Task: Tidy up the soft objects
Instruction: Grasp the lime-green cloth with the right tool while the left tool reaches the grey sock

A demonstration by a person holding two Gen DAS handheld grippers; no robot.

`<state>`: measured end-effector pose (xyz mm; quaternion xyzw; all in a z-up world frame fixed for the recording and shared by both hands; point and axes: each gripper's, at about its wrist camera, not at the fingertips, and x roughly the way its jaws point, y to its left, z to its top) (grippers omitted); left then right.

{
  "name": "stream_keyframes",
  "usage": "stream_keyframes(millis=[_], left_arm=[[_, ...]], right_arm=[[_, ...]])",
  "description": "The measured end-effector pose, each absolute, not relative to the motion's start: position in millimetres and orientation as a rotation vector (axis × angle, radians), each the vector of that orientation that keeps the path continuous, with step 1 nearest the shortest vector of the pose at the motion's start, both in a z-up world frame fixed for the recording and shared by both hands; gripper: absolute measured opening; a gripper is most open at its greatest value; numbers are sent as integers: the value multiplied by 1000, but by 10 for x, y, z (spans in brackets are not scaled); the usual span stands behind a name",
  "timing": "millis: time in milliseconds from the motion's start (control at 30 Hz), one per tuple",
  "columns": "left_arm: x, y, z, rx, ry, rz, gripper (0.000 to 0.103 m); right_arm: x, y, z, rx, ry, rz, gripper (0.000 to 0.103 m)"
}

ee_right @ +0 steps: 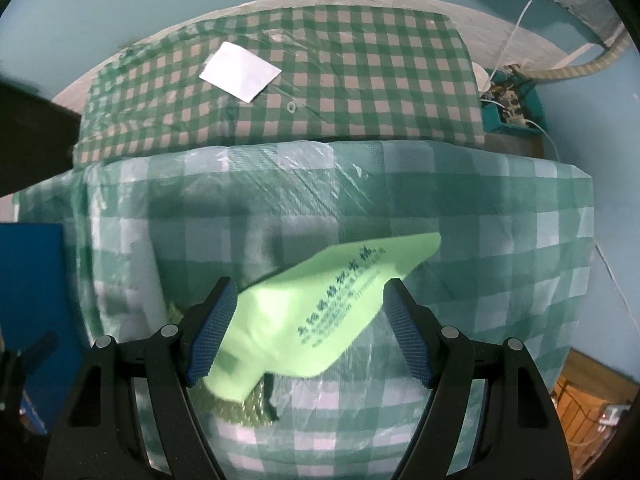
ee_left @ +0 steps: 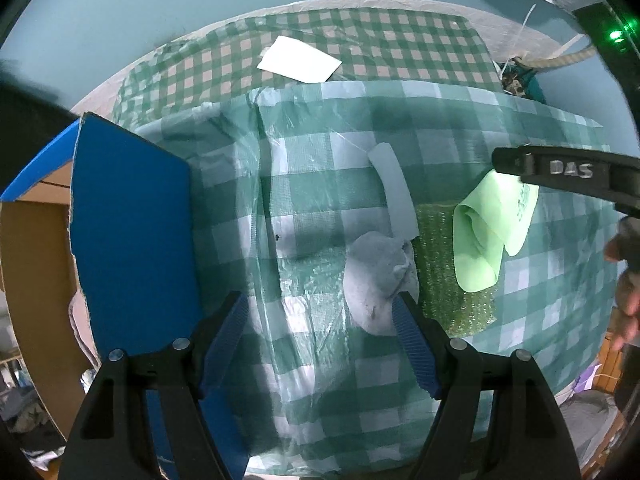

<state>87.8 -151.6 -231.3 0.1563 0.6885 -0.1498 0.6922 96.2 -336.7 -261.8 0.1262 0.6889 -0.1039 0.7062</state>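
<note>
Cloth on sponge, right of sock

Home room – checked tablecloth, teal wall, clutter.

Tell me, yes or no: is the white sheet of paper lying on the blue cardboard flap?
No, the white paper lies on the far green checked cloth, well apart from the blue cardboard flap at the left.

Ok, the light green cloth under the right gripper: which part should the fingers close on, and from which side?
Come straight down from above and close on the raised fold of the light green cloth. It is bunched rather than flat, so that ridge gives the pads something to pinch. The right gripper already hangs open over it, a finger on each side.
</note>
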Motion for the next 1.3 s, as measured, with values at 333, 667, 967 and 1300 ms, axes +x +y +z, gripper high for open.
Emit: stream_keyframes(millis=[333,667,967,1300], left_arm=[[884,-1568,-2404,367,1556,-338,76],[881,-1566,-2472,375,1576,-344,76],[900,-1568,-2521,374,1574,-330,77],[908,-1549,-2516,338,1592,-327,77]], right_arm=[[818,-3428,-2742,230,1562,-281,76],[526,-3714,-2726,289,1564,-311,76],[683,-3671,-2662,342,1515,-290,76],[965,-3394,-2747,313,1520,-278,76]])
